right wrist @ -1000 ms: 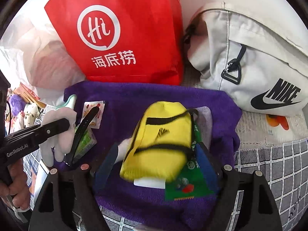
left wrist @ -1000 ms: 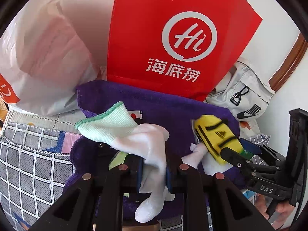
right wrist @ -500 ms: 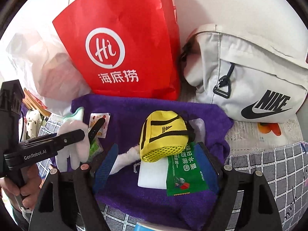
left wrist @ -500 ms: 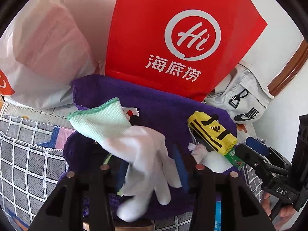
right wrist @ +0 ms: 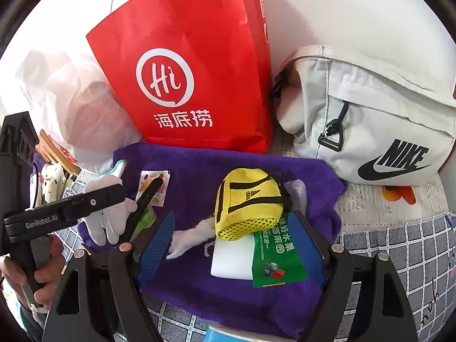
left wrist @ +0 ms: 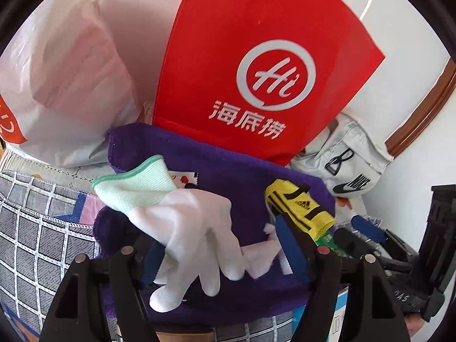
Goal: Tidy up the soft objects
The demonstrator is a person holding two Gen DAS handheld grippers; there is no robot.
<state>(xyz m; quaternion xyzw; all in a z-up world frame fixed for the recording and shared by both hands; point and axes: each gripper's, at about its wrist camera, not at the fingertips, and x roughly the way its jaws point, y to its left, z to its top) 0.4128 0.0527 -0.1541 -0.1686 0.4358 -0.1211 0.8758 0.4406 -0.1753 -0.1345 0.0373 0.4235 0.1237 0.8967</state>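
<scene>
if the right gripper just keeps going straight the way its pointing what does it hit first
Most likely the yellow adidas pouch, which lies between the open right gripper fingers on the purple towel; the red bag stands farther behind. Depth is uncertain.

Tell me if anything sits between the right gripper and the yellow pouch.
Nothing visible blocks it. The right gripper is open, and the yellow pouch lies just ahead between its fingers on the purple towel. A white block and green packet lie flat below the pouch, partly under it.
</scene>
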